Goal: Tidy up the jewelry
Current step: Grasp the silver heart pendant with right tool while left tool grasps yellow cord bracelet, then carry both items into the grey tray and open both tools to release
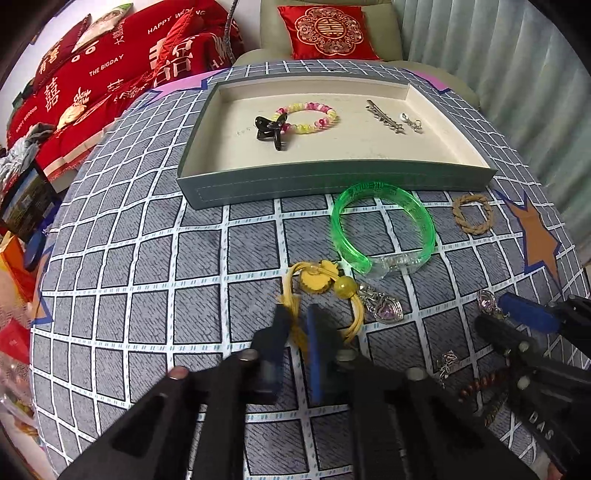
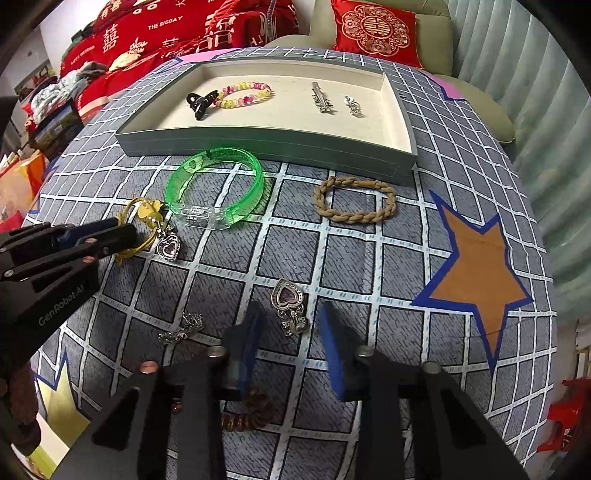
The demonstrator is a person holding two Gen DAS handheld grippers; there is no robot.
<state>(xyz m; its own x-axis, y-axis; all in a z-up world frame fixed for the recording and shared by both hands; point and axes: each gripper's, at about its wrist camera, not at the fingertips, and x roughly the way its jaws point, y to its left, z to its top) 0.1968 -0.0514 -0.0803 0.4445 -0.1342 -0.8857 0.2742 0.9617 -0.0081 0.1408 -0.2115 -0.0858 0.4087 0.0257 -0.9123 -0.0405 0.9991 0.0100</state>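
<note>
A grey tray (image 1: 332, 184) (image 2: 258, 142) holds a pink-yellow bead bracelet (image 1: 308, 116), a black claw clip (image 1: 271, 129), a silver hair clip (image 1: 384, 118) and a small silver charm (image 1: 412, 123). On the cloth lie a green bangle (image 1: 384, 229) (image 2: 214, 184), a braided tan band (image 1: 473, 218) (image 2: 354, 203), a yellow cord charm with a heart pendant (image 1: 325, 282) (image 2: 147, 218) and a second heart pendant (image 2: 288, 299). My left gripper (image 1: 297, 325) (image 2: 122, 230) is nearly closed around the yellow cord. My right gripper (image 2: 291, 328) (image 1: 506, 314) is open around the second heart pendant.
A small silver crown piece (image 2: 183, 326) and brown wooden beads (image 2: 243, 417) lie near the right gripper. The round table has a grey checked cloth (image 1: 184, 258) with orange star patches (image 2: 476, 269). Red bedding (image 1: 92, 74) and a sofa with a red cushion (image 1: 328, 31) lie beyond.
</note>
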